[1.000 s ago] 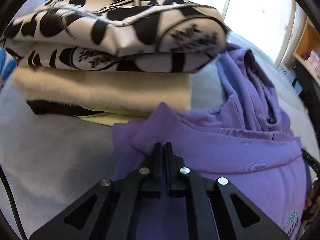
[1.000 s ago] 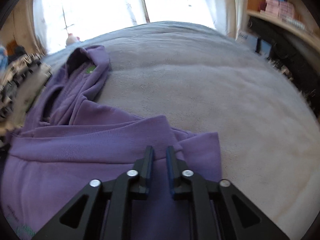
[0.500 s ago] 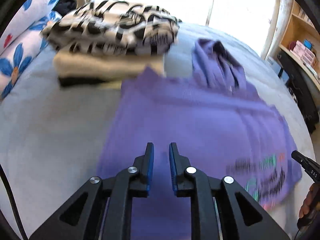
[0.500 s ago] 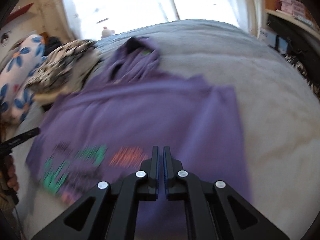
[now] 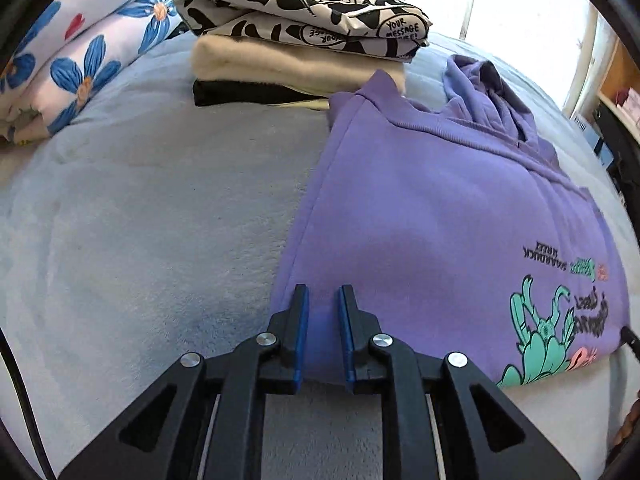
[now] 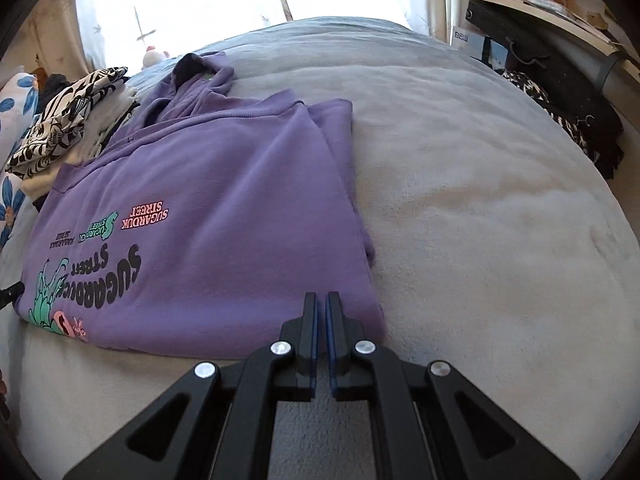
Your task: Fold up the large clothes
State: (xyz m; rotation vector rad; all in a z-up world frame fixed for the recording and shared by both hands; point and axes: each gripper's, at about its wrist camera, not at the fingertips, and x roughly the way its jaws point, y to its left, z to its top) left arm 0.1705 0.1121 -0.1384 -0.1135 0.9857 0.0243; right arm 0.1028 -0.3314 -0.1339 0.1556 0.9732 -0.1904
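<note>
A purple hoodie (image 5: pixel 440 208) with a green and pink print lies folded on the grey bed, hood towards the window. It also shows in the right wrist view (image 6: pixel 224 208). My left gripper (image 5: pixel 323 296) is open over the hoodie's near left corner, with purple cloth showing between its fingers. My right gripper (image 6: pixel 321 300) is almost shut and holds nothing, at the hoodie's near right corner.
A stack of folded clothes (image 5: pixel 304 40), black-and-white print on top, stands behind the hoodie. Flowered pillows (image 5: pixel 80 56) lie at the far left. The grey blanket (image 6: pixel 480 200) stretches to the right. A shelf and dark items (image 6: pixel 560 92) line the right edge.
Both grippers pulled back from the hoodie's shoulder end to its near fold. The left gripper went from shut on cloth to open. The right gripper closed to a narrow gap.
</note>
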